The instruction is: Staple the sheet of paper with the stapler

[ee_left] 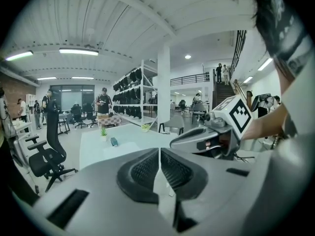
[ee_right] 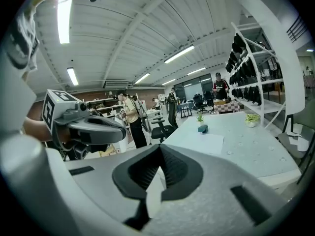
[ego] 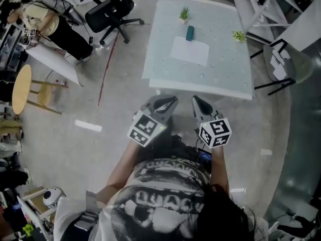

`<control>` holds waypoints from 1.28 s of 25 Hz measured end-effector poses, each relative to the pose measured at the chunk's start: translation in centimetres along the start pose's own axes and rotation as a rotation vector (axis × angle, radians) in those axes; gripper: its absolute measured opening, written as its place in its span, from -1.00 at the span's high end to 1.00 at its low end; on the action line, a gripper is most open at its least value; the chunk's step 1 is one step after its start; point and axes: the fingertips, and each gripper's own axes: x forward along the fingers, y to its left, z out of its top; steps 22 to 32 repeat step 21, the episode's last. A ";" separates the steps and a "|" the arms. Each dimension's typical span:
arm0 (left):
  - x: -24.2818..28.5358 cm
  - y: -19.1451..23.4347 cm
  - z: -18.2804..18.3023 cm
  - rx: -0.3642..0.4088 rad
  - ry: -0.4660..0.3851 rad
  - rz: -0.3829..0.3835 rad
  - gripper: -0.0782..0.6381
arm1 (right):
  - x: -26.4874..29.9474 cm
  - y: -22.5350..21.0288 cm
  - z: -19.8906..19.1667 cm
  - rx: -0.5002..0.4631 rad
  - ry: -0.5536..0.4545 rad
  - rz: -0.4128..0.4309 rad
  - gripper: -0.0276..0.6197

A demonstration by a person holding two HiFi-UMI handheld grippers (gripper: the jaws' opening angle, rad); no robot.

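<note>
A white sheet of paper (ego: 189, 50) lies on the pale table (ego: 165, 74) ahead of me, with a small teal stapler (ego: 189, 32) at its far edge. Both grippers hover side by side short of the table's near edge, above the floor. My left gripper (ego: 165, 103) and right gripper (ego: 199, 104) are each shut with nothing between the pads. In the left gripper view the pads (ee_left: 147, 171) meet, with the stapler (ee_left: 114, 141) and paper (ee_left: 129, 145) far beyond. The right gripper view shows the same closed jaws, the stapler (ee_right: 202, 128) and the paper (ee_right: 206, 140).
Two small potted plants (ego: 184, 14) (ego: 239, 35) stand on the table. A black office chair (ego: 108, 14) is at the far left, a round wooden stool (ego: 22, 89) further left, and a folding chair (ego: 281, 59) to the table's right. People stand in the background.
</note>
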 end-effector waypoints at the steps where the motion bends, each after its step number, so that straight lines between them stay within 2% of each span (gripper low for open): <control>1: -0.1 0.0 0.0 0.001 0.000 -0.001 0.75 | 0.0 0.1 0.0 -0.001 0.001 0.002 0.96; 32: 0.3 -0.7 -0.5 0.006 0.005 -0.024 0.75 | 0.5 0.5 -0.4 -0.020 0.012 0.016 0.95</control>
